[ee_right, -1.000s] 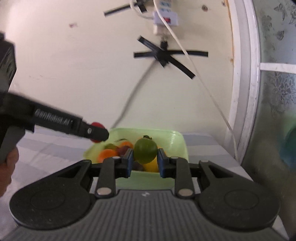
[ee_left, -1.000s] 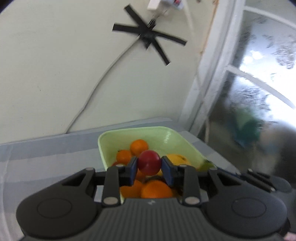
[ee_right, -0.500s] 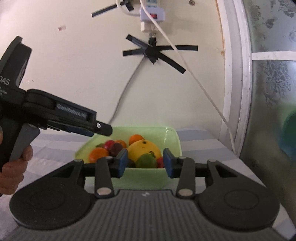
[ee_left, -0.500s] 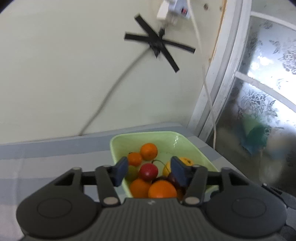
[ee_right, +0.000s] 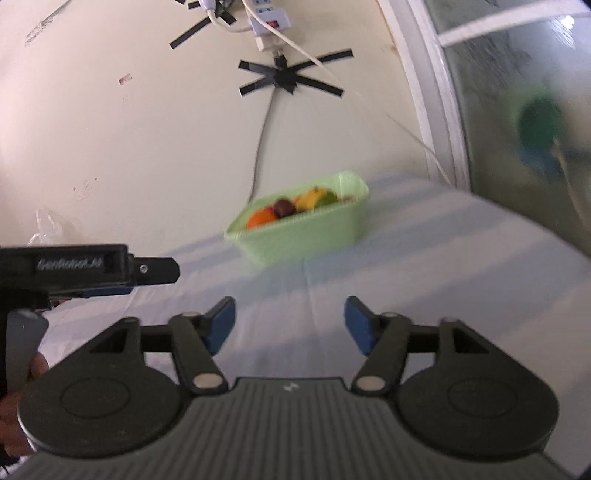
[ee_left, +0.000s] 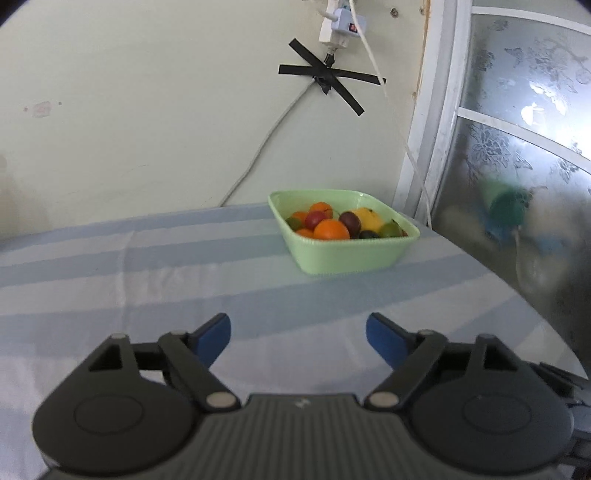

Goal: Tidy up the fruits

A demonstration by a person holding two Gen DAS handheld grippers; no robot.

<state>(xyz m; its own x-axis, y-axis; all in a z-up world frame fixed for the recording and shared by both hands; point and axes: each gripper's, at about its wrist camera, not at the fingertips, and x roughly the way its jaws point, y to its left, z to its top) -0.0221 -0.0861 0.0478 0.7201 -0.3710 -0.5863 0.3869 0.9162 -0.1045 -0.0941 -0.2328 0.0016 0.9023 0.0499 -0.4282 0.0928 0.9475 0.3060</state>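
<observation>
A pale green bowl (ee_left: 354,258) stands on the striped blue cloth (ee_left: 147,280) near the wall, holding several fruits: an orange (ee_left: 331,229), a yellow fruit (ee_left: 370,218), dark plums, a red one and green ones. My left gripper (ee_left: 298,338) hovers well back from the bowl, jaws opening with nothing between them. In the right wrist view the bowl (ee_right: 306,232) looks tilted and blurred. My right gripper (ee_right: 290,325) is also back from it, jaws opening and empty. The left gripper (ee_right: 155,271) shows side-on at the left, held by a hand (ee_right: 22,402).
A cream wall with a taped cable (ee_left: 328,79) and a power strip (ee_left: 341,22) rises behind the table. A white-framed frosted window (ee_left: 517,147) bounds the right side. The cloth's right edge (ee_left: 535,314) drops off near the window.
Both grippers let go of their fruits, a red one and a green one, over the bowl and opened wide. Both then drew back from the bowl; the right one rolled.
</observation>
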